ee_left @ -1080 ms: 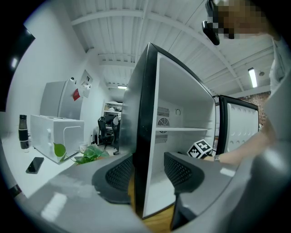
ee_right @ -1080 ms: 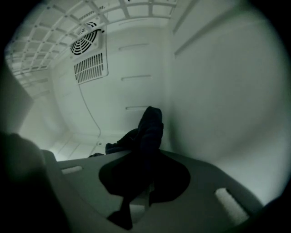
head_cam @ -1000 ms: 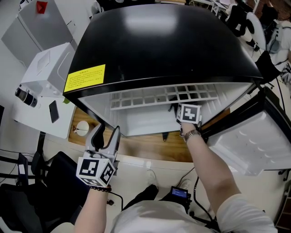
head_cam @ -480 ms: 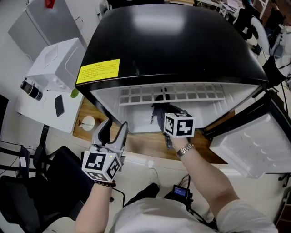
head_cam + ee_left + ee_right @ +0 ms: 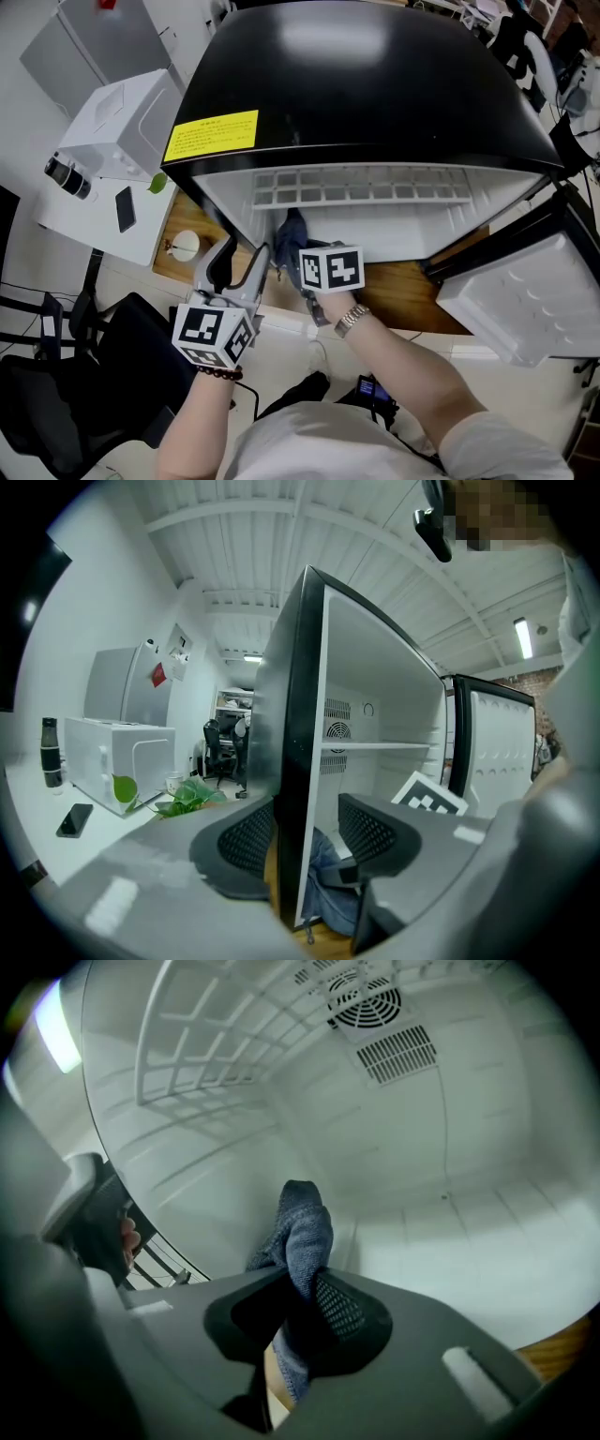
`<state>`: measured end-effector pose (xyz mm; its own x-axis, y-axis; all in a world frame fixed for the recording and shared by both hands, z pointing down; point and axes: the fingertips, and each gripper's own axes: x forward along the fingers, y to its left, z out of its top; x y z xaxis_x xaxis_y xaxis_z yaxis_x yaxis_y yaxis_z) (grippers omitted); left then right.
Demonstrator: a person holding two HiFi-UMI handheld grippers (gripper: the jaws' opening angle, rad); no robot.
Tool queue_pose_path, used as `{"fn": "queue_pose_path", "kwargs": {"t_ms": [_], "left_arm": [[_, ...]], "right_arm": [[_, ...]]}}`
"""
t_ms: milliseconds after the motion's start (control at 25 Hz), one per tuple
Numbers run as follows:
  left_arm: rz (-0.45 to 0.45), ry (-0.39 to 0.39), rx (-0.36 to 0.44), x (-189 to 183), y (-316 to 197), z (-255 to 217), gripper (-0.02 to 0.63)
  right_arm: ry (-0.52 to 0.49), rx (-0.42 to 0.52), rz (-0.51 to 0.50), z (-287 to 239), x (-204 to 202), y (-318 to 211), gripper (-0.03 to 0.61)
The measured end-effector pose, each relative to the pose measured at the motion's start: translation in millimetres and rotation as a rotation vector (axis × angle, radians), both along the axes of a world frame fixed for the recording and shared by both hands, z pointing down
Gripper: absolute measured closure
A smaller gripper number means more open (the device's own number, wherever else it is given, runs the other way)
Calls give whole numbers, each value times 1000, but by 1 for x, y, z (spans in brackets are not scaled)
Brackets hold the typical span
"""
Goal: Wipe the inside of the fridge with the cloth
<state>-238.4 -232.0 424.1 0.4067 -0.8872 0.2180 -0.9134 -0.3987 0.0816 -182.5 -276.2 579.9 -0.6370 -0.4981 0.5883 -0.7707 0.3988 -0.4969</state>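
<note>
The black fridge (image 5: 375,94) stands open, with a white inside (image 5: 450,1147) and a grid shelf (image 5: 366,186). My right gripper (image 5: 302,255) is at the lower left of the opening, shut on a blue-grey cloth (image 5: 289,232). The cloth (image 5: 302,1232) sticks up from between its jaws, close to the white inner wall. My left gripper (image 5: 238,264) hangs open just outside, in front of the fridge's left wall. That wall's black edge (image 5: 292,761) lines up between the open jaws, farther off. The cloth (image 5: 328,874) also shows low in the left gripper view.
The fridge door (image 5: 525,300) hangs open at the right. A white table at the left carries a white box (image 5: 122,117), a phone (image 5: 125,208) and a dark bottle (image 5: 66,173). A green plant (image 5: 183,799) stands beside the fridge. Wooden floor (image 5: 394,300) lies below the opening.
My right gripper has swept with the cloth from the right middle of the fridge's inside to its lower left, nearer the front. The left gripper has hardly moved.
</note>
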Motion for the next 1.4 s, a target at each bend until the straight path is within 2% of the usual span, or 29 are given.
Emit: {"fn": "queue_pose_path", "kwargs": {"t_ms": [280,520,880,1040,1400], "left_arm": [[-19,-43,-5,1,-1,0,402],[-56,-70,-5,0,-2,0,407],[-86,-72,-3,-3,-2,1,417],[-91,-66,-6,-3,-2,1,417],[-105,-63,-10,-3,-2,2,419]], "right_arm": [[129,-14,16,27,12,-6,520],[127,-20,53,30,34,-7,520],[192,-33,145,38,102,-10,520],[183,-35,179,35,127,-11,520],[258,-35,287,36,202,-15,520]]}}
